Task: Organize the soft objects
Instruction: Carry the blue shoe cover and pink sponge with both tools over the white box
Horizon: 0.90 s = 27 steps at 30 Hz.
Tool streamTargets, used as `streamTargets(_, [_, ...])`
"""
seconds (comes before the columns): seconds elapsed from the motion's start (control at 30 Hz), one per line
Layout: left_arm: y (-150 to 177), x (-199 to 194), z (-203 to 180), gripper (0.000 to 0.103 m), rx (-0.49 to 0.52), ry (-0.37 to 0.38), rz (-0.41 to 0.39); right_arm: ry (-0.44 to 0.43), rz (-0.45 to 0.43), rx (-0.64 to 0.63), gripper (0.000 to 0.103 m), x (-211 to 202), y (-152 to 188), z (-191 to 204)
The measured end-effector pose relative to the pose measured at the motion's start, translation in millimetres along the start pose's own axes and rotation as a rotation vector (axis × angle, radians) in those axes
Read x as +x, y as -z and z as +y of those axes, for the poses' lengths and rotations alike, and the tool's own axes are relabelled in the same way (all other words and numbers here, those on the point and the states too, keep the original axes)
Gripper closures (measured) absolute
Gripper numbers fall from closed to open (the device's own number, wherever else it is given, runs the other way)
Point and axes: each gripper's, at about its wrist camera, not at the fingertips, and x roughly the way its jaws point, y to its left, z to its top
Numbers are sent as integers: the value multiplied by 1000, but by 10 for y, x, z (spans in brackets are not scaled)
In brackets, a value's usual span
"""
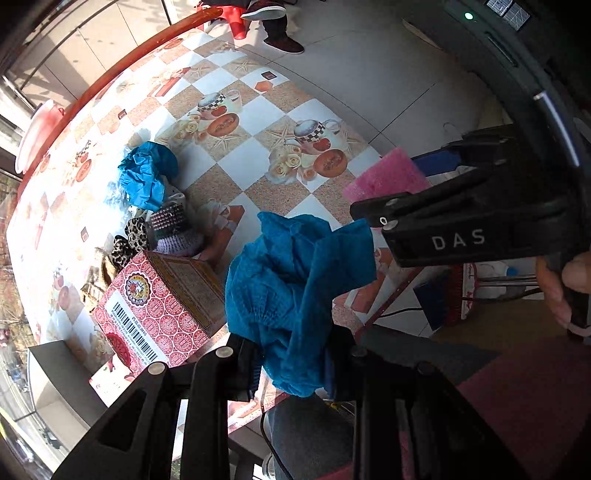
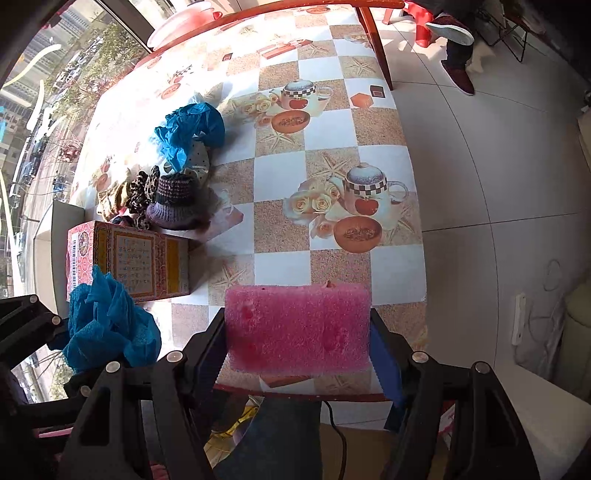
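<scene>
Closest to the left wrist camera, the left gripper is clenched on a crumpled blue mesh cloth, which bulges up out of the narrow gap between its black fingers and hangs above the near edge of the table. Beside it to the right, the right gripper grasps a pink sponge block across its width, one jaw against each end, with the block held flat just over the table's near edge; from the left wrist view only a corner of that sponge shows behind the black body of the right gripper, and part of a hand wraps its handle. A little farther in on the checked oilcloth stands a red patterned box with a barcode on one face. Just beyond the box lies a small heap of soft things — a leopard-print scrunchie, a striped knitted hat and, at the far end of the heap, a second blue cloth lying on a dotted fabric. Well past the table, on the tiled floor, a person's shoe rests near a red stool.
</scene>
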Motion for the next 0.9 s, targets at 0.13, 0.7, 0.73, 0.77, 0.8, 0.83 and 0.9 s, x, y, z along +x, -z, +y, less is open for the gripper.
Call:
streamTargets(0.13, [284,-127,47,75,19,-2,-48,0,16,-58,32,49,155,225])
streamTargets(0.7, [2117,-792,2131,75,-505,-183,-190,-100,41,-500,32,39,422,2630])
streamTargets(0.73, [2225,-809,2247,75,-550,-197,-193,-108,24,-534,32,8,375,2803])
streamTargets(0.77, [2332,-828,2363,75,-591,-215,-196,-119,8,-566,32,-22,323,2973])
streamTargets(0.8, [2419,-841,2455,75,-624,-234,-196,-132,-6,-595,32,-46,271,3140])
streamTargets(0.83, [2519,-851,2545,75,-656,-260,-192,-142,-16,-620,32,-52,217,3312])
streamTargets(0.9, [2672,-848,2668,75,-698,-312,-177,-159,-26,-657,32,-44,124,3639])
